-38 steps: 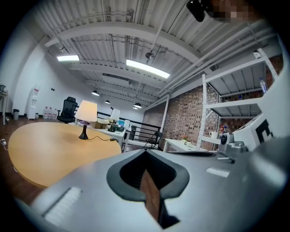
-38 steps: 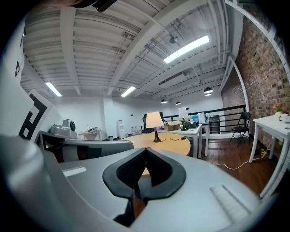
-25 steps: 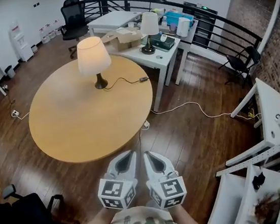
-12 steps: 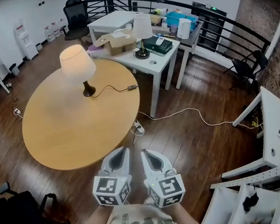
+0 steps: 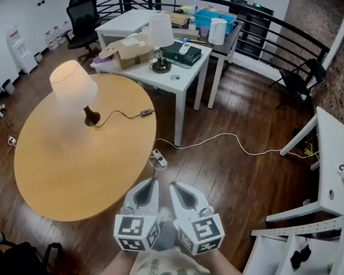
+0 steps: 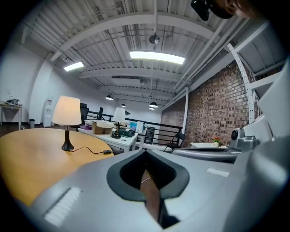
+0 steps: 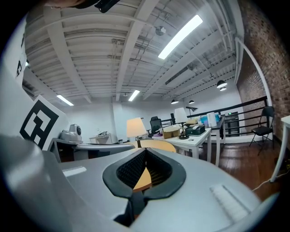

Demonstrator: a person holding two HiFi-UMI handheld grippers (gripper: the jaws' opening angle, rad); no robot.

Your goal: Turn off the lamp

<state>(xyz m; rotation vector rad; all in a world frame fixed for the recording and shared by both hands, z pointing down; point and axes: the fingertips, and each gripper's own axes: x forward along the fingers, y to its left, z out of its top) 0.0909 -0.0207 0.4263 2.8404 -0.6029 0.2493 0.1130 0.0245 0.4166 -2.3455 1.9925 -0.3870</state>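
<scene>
Open office with a round wooden surface at left. The lit lamp stands on its far side, and its cord runs right to a small inline switch. Left claw and right claw are both closed and empty, near the person, well apart from the lamp. Risks: a claw pressing the switch may just slide it, tugging the cord and tipping the lamp. The unlit second lamp on the white surface could be targeted by mistake.
</scene>
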